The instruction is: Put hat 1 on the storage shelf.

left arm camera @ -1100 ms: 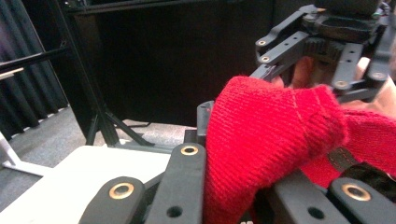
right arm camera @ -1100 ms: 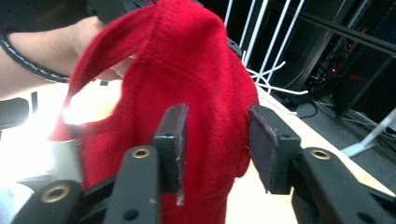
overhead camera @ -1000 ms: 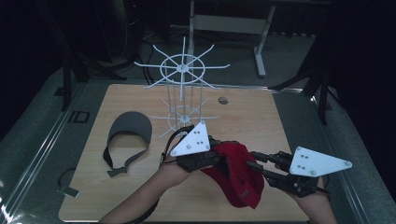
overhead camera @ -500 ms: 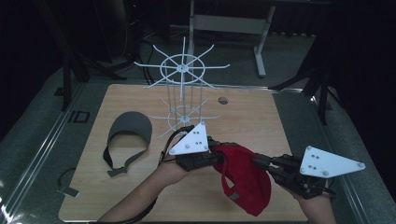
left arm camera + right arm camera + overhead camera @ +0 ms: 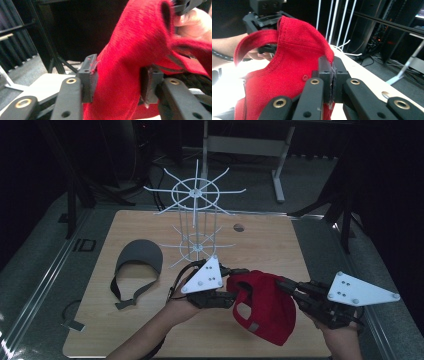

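cap: red baseball cap [image 5: 265, 307] was held up off the table, lower centre-right of the high view, stretched between the two grippers; opening and back strap faced down-left.
cap axis: long axis ran from upper left to lower right in the high view, crown end by the left gripper, lower rim toward the bottom edge.
L gripper: left gripper [image 5: 235, 285] sat just left of the cap, lower centre of the high view. Jaws had just been opening; in the left gripper view the red knit [image 5: 125, 75] lay between the pads, part-spread, left pad looked barely touching. Judged as released, cloth draped through the gap.
R gripper: right gripper [image 5: 285, 286] came in from the lower right, jaws clenched on the cap's edge; in the right gripper view pads pinched the red fabric [image 5: 287, 82] tight, no gap seen.
who carries: right gripper bore the cap, prob. alone.
rack: white wire hat rack [image 5: 196, 220] stood upper centre, beyond and left of the cap, well apart.
key relation: rack lay up-left from the cap, on the L gripper's side; next move prob. a lift up and away toward its arms.
other: grey visor [image 5: 137, 265] lay flat at left, apart from both grippers.
table: wooden tabletop [image 5: 270, 240] under all.
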`<state>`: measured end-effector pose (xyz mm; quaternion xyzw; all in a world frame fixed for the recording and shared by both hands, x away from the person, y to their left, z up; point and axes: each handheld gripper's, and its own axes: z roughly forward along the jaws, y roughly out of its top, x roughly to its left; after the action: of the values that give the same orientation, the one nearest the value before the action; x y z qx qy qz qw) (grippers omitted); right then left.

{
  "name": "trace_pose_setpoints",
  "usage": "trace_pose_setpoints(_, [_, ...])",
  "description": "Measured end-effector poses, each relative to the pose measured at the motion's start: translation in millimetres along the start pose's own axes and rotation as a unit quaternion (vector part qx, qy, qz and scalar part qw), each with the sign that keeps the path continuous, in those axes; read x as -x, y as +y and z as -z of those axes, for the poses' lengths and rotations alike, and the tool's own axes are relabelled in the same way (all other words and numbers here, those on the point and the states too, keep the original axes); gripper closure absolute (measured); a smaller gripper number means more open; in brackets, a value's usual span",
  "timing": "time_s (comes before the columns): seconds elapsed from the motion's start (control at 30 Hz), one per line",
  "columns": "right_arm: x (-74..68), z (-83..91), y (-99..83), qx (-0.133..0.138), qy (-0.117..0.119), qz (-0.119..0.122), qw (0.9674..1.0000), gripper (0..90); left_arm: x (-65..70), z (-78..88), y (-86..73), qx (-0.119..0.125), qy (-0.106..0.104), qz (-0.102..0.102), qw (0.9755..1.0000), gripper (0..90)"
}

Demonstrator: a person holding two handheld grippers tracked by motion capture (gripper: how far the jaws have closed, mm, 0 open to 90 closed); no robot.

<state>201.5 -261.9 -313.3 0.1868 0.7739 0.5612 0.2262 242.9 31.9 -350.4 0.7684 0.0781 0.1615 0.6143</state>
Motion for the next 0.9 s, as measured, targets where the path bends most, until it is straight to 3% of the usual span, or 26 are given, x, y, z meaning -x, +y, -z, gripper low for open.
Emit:
trace_pose_setpoints(0.27, [1.0, 2.7, 1.3, 0.004, -0.003, -0.008, 1.0000, 88.5, 1.4, 15.6, -4.2, 0.013, 0.033, 0.002, 0.9994, 47.0])
trace_pose_setpoints(0.57, [7.9, 9.9, 3.1, 0.013, -0.021, -0.023, 0.9994, 88.5, -5.4, 41.4, -18.9, 0.025, 0.071, 0.036, 0.9965, 47.1])
trace_pose_setpoints(0.67, [10.4, 11.4, 3.8, 0.014, -0.030, -0.027, 0.9991, 88.4, -5.2, 44.0, -22.3, 0.022, 0.074, 0.035, 0.9964, 47.1])
trace_pose_setpoints(0.73, [15.8, 13.0, 5.4, 0.014, -0.043, -0.032, 0.9984, 88.5, -3.4, 47.0, -33.2, 0.020, 0.070, 0.038, 0.9966, 46.5])
trace_pose_setpoints(0.83, [19.2, 13.7, 7.6, 0.014, -0.054, -0.032, 0.9980, 88.4, -0.4, 47.5, -44.0, 0.014, 0.068, 0.045, 0.9966, 39.7])
trace_pose_setpoints(0.9, [22.2, 14.5, 9.3, 0.014, -0.059, -0.033, 0.9976, 88.4, -0.6, 47.8, -50.8, 0.002, 0.049, 0.054, 0.9973, 35.2])
